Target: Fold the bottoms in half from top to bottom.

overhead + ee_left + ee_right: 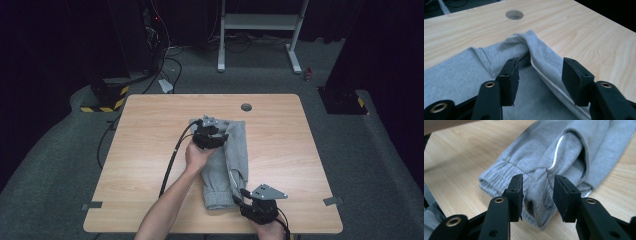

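The grey sweatpants (226,165) lie folded on the counter (150,150), long axis running from the left gripper (540,72) at the far end to the right gripper (537,192) at the near cuffs. Both sets of fingers stand apart, pressing nothing: a raised fold sits between the left fingers, a ribbed cuff between the right. The cloth looks soft, light and limp, so it is probably best pinched at the thick cuff or folded edge.

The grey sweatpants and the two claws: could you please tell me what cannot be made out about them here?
- High view: the left claw has its tips hidden by its own body and the hand.
- High view: the right claw is too small to judge its gap.
- Right gripper view: the grey sweatpants are cut off at the top edge.
- Left gripper view: the fabric runs off the bottom edge, behind the jaws.
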